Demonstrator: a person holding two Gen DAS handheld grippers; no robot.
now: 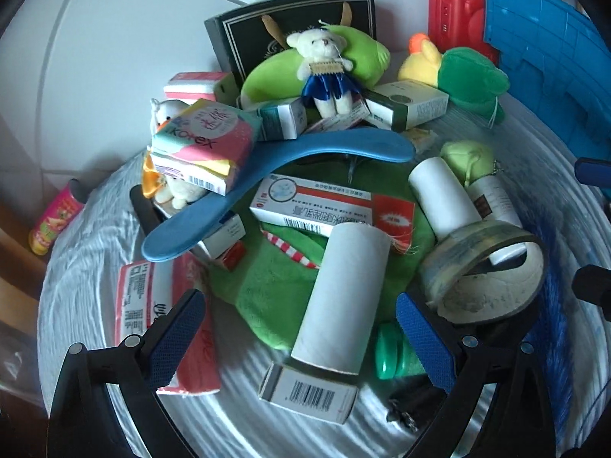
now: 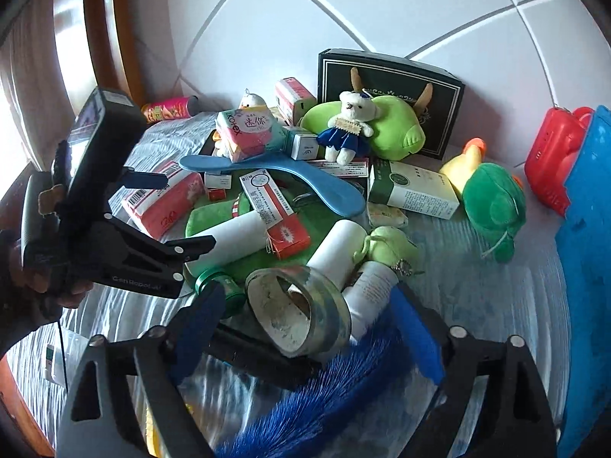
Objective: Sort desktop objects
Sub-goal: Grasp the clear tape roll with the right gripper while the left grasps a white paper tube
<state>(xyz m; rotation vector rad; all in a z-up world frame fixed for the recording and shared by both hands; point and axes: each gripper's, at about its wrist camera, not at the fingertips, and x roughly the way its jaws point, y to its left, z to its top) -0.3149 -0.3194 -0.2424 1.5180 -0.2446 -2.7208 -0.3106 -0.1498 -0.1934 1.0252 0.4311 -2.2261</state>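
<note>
Your left tongs (image 1: 301, 328) stand released, with nothing pressed between the blue pads. A white paper tube (image 1: 343, 297) lies lengthwise in the gap between the jaws, on a green plush mat (image 1: 267, 286). A barcoded white carton (image 1: 309, 389) sits at the near end of that tube. Just inside the right jaw lies a green-capped bottle (image 1: 397, 355); against the left jaw lies a pink tissue pack (image 1: 152, 305).

Your right tongs (image 2: 317, 324) also stand released. A roll of clear tape (image 2: 301, 309) lies tilted between the jaws, clear of the pads as far as the view shows. Blue brush bristles (image 2: 324, 400) spread directly beneath these tongs. To the left of them, your left hand (image 2: 26, 267) holds the other tool over the pile.

Beyond both tongs, a blue shoe insole (image 1: 267, 175) spans the heap, with a red-and-white medicine box (image 1: 317, 206) below it. Farther out, a white teddy bear in a blue dress (image 1: 324, 72) rests on a lime plush cushion (image 1: 366, 57) before a black gift box (image 1: 244, 34). To the far right, a red toy suitcase (image 1: 454, 11) stands beside a blue crate (image 1: 546, 57). All items rest on the desk (image 1: 76, 267), under a grey striped cover.
</note>
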